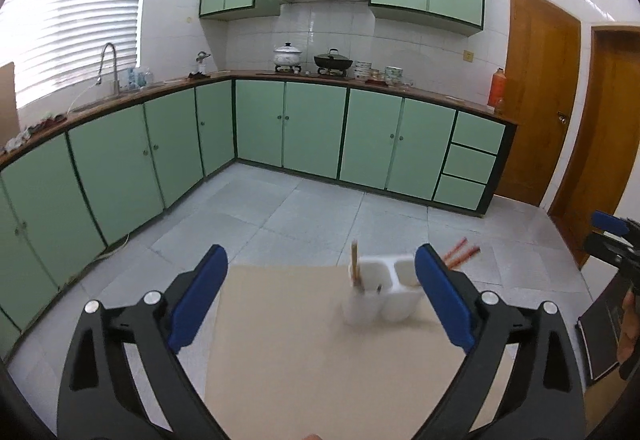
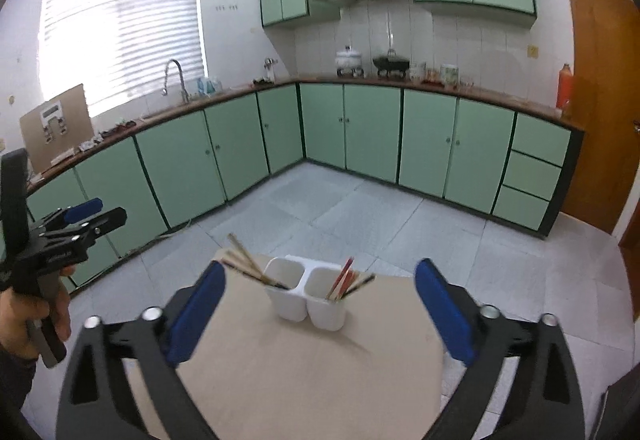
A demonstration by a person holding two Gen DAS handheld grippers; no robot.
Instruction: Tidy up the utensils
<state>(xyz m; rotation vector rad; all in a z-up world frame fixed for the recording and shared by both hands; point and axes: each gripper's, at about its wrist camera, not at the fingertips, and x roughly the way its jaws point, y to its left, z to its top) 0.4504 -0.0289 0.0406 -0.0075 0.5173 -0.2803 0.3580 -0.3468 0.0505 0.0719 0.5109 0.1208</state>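
Note:
A white two-cup utensil holder (image 2: 306,294) stands near the far edge of a beige tabletop (image 2: 304,372). Brown chopsticks (image 2: 246,266) lean out of its left cup and red ones (image 2: 343,280) out of its right cup. In the left wrist view the same holder (image 1: 382,294) is blurred, with red chopsticks (image 1: 462,255) poking out behind a blue finger. My left gripper (image 1: 322,292) is open and holds nothing, back from the holder. My right gripper (image 2: 320,304) is open too, with the holder seen between its fingers but farther off. Each gripper also shows from the side in the other's view: the left one (image 2: 86,215), the right one (image 1: 612,226).
The tabletop (image 1: 312,352) ends just past the holder, with grey tiled floor (image 2: 360,207) beyond. Green cabinets (image 2: 372,131) under a wooden counter line the far walls, with a sink tap (image 2: 174,77), pots (image 1: 288,55) and bowls. Wooden doors (image 1: 536,95) stand at right. A hand (image 2: 28,316) grips the left tool.

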